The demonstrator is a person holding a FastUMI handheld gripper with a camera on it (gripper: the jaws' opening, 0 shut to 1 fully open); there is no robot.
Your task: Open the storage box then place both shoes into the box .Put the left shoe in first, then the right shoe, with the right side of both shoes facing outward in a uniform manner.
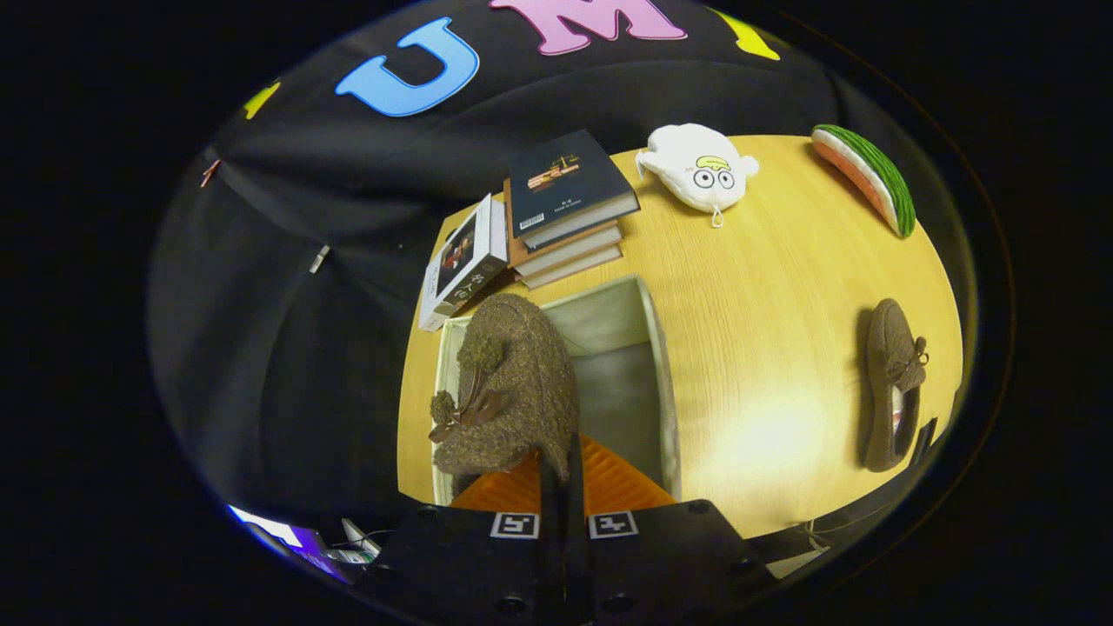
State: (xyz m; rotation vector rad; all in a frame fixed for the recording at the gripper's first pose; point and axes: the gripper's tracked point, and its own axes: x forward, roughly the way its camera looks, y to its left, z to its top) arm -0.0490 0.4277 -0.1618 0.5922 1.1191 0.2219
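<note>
One counter [765,287] of pale wood carries every item under inspection, with the booth's dark cloth wall behind it. The storage box [665,382] stands open on the counter just ahead of the fingers, its lid not identifiable, its grey interior visible and apparently holding nothing yet on the exposed side. Opening is therefore judged complete.

A stack of books [565,204] lies beyond the box, with a further boxed volume [465,261] leaning beside it. A white plush toy [700,174] and a watermelon-slice cushion [865,178] rest near the far edge, well apart from the box.

The first shoe [513,382], a brown fuzzy slipper with pom-pom laces, hangs over the near-left part of the box, pinched at its rear by the gripper [556,461], whose fingers are pressed nearly together on the material. It is judged still in the grip, not yet released; whether it touches the box floor cannot be told.

The second shoe [891,387] lies on the counter, well to the right of the box, untouched.

Remaining: release of the first shoe, then placement of the second, orientation to be verified.
</note>
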